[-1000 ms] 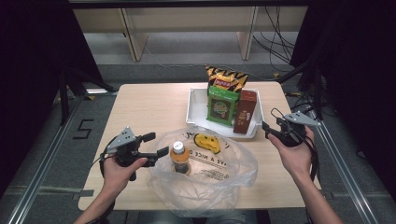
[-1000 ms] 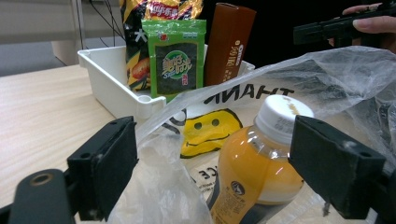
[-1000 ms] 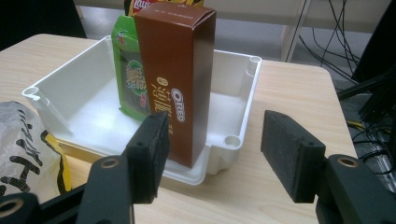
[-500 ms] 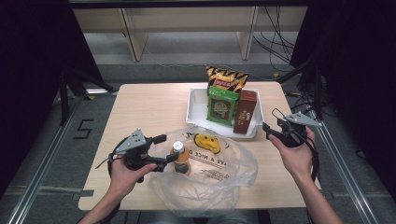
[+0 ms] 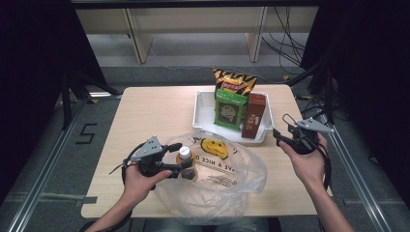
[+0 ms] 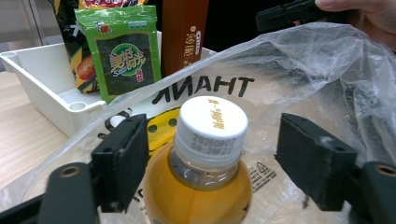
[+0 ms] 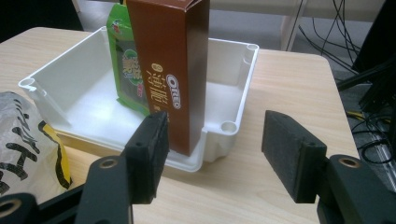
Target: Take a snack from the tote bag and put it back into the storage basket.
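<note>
We have the left gripper (image 5: 180,155) straddling the bottle (image 6: 201,164) in the plastic bag (image 5: 232,181), jaws just closing but not yet touching. The right gripper (image 5: 279,137) waits with jaws apart near the white tray (image 5: 202,112). Next, we judge, calls for pinching the neck.

A clear plastic bag (image 5: 217,181) is spread at the near edge of the pale wooden table (image 5: 154,111). An orange-filled bottle with a white cap (image 5: 185,162) is stood at the bag's left. Behind the bag, a white plastic bin (image 5: 205,113) is placed, in which a green snack packet (image 5: 229,108) is stood left of a tall brown box (image 5: 255,115), with a yellow-and-black chip bag (image 5: 234,81) behind them.
</note>
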Tool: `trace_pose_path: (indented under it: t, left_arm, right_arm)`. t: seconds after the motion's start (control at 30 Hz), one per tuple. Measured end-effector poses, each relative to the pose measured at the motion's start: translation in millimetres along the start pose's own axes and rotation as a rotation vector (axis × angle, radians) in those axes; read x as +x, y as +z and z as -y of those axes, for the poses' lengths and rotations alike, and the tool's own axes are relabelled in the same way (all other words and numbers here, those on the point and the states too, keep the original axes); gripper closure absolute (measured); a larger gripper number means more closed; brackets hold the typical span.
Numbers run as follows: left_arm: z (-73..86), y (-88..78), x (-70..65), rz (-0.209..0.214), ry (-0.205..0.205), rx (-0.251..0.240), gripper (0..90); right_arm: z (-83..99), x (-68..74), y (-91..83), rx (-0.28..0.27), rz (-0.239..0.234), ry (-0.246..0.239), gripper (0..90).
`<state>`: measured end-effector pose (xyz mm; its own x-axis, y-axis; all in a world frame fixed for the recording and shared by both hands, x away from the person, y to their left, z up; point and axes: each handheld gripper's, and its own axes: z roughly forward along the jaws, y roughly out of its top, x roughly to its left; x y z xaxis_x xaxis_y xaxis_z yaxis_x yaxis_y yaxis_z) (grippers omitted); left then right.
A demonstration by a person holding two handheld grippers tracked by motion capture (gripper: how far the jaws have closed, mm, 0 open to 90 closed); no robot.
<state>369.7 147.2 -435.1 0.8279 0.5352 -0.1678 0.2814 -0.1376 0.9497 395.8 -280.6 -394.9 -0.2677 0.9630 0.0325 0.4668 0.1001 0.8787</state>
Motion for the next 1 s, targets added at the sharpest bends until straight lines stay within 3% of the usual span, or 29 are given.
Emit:
trace_pose_path:
  t: [0.07, 0.1, 0.17, 0.2, 0.23, 0.33, 0.4, 0.43, 0.5, 0.53, 0.6, 1.0]
  left_arm:
    - [0.4, 0.5, 0.2, -0.011, 0.005, 0.004, 28.4]
    - [0.6, 1.0, 0.1, -0.014, 0.005, 0.0, 29.4]
    - [0.4, 1.0, 0.0, -0.015, 0.011, -0.008, 32.5]
    - [0.3, 0.8, -0.4, -0.018, 0.007, -0.011, 34.1]
    - [0.3, 0.7, 0.0, -0.013, 0.011, -0.026, 36.1]
    - [-0.1, -1.1, 0.4, -0.02, 0.016, -0.027, 40.9]
    - [0.3, -1.2, 0.6, -0.019, 0.015, -0.029, 43.7]
    - [0.6, -1.0, 0.7, -0.014, 0.008, -0.034, 45.1]
    - [0.7, -1.0, 0.8, -0.013, 0.006, -0.04, 47.5]
    - [0.6, -1.0, 0.8, -0.012, 0.008, -0.041, 48.3]
    - [0.7, -0.6, 0.6, -0.013, 0.012, -0.041, 49.6]
    - [1.2, -0.1, -1.8, -0.032, 0.049, -0.05, 56.9]
  right_arm:
    - [0.5, -0.4, -0.5, 0.005, -0.006, 0.003, 41.8]
    - [1.2, 3.2, -1.1, 0.015, 0.009, 0.042, 41.8]
    - [1.8, 2.9, -1.1, 0.021, 0.006, 0.039, 41.8]
    - [2.4, -0.4, -0.7, 0.022, 0.01, -0.005, 41.7]
    - [2.8, 1.6, -1.0, 0.03, 0.004, 0.023, 41.7]
    - [3.4, 2.5, 0.1, 0.026, 0.001, 0.036, 41.7]
    - [3.4, 2.0, 0.3, 0.028, 0.007, 0.027, 41.7]
    - [3.2, 0.0, 0.6, 0.023, 0.007, 0.001, 41.7]
    - [3.3, 0.2, 0.6, 0.025, 0.009, 0.005, 41.6]
    - [3.5, 2.9, 0.1, 0.034, 0.005, 0.044, 41.6]
    - [3.4, -1.0, 1.1, 0.024, -0.003, 0.005, 41.6]
    - [3.1, 0.0, 0.8, 0.027, -0.006, 0.012, 41.6]
